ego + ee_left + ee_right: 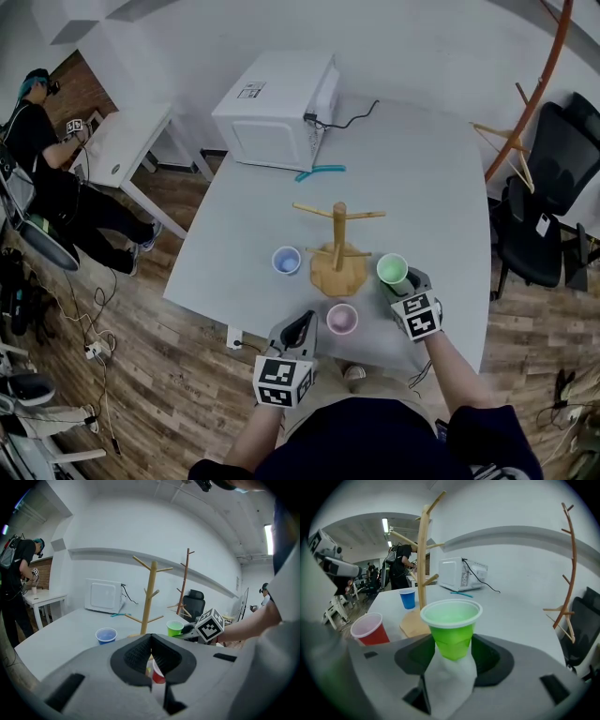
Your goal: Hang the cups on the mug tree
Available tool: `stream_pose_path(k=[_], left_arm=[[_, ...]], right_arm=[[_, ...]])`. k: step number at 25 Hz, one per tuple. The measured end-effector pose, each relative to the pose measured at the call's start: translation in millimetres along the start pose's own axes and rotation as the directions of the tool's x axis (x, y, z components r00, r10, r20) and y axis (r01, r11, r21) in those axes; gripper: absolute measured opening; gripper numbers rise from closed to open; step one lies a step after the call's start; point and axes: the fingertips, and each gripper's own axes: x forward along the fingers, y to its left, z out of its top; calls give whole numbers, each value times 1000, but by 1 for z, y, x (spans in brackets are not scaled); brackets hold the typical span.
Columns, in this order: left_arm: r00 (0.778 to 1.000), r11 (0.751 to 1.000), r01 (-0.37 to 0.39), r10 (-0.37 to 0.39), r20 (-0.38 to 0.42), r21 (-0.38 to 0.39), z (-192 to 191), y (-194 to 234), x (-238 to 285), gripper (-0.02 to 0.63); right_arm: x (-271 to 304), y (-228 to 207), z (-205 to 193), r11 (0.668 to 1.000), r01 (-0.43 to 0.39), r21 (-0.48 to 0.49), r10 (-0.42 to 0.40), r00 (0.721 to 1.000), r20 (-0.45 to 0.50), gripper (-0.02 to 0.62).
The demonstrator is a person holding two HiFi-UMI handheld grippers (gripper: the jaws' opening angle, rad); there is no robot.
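Observation:
A wooden mug tree point(338, 246) stands mid-table with bare pegs; it also shows in the left gripper view point(150, 597) and the right gripper view point(423, 559). My right gripper point(405, 287) is shut on a green cup point(392, 269), held upright just right of the tree's base point(451, 627). A blue cup point(286, 261) sits left of the base. A red cup point(342, 320) stands near the front edge point(370, 630). My left gripper point(298, 330) hovers left of the red cup, jaws shut and empty point(151, 656).
A white microwave point(277, 108) sits at the table's far left, with a teal tool point(319, 172) in front of it. A black office chair point(553, 187) and a wooden coat stand point(525, 112) are on the right. A person point(37, 141) works at a side table on the left.

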Motion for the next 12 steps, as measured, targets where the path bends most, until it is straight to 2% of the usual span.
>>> stream_pose_path(k=[4,7,12], left_arm=[[1000,1000,1,-1,15,4,4,-4,0,18],[1000,1000,2,-2,25,2,6,-7,0,18],[999,1000,5,-5,39,5,9,-13,1,18]], right_arm=[[-6,-2,13,992,19,-126,-23,999,-27,257],[-8,-3,20,970,33,-240,-48,997,-59,257],[-10,-2,31,934,47,-355,-87,992,-97,256]])
